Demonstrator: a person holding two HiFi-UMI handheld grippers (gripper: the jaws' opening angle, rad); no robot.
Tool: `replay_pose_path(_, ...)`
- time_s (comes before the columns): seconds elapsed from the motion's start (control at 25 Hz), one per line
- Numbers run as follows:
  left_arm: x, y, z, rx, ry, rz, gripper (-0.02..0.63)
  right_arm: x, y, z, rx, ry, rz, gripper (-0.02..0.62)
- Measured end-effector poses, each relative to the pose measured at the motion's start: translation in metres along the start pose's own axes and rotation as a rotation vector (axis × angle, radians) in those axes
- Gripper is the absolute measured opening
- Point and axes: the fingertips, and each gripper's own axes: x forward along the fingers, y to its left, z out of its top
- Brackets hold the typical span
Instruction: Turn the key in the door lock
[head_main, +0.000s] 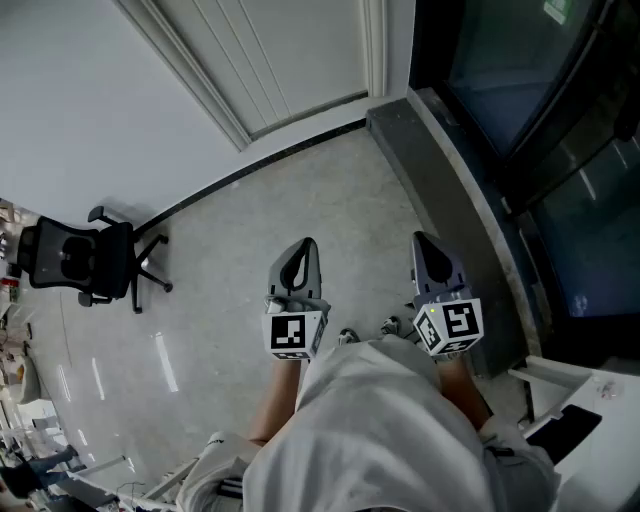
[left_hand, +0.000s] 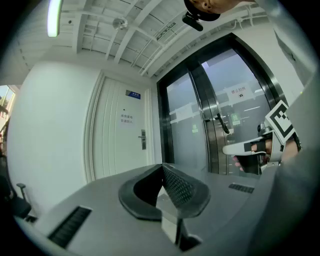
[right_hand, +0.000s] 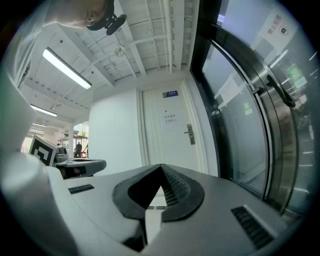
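Door (right_hand: 165, 145): white, panelled, shut | lock (right_hand: 189, 135): metal plate, lever handle

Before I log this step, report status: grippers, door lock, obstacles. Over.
Left gripper and right gripper both shut, empty. White door ahead, not reached; no key seen. Office chair far left, off path.

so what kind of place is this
Probably an office building's corridor or entrance hall: a closed white door with a lever handle, tall dark-framed glass doors beside it, and a black office chair on a polished floor.
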Motion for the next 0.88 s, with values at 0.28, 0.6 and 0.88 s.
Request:
replay_pose_path(0.28,-0.043,0.023,-0.021,-0.023,0.035,-0.049,0.011,-0.009,0.071,-0.011,-0.008,0.007,-0.011,0.002)
replay_pose_path(0.6,-0.044,0.016,-0.016,-0.037,0.022,-0.045,0.011,-0.026,0.06,-0.022,-0.016,0.038,-0.018,0.002)
replay_pose_path(0.88,-0.044,-0.027,-0.012,-0.043,0.043,-0.02,0.011,-0.051,0.022,-0.008,-0.021,0.001,-0.051,0.002)
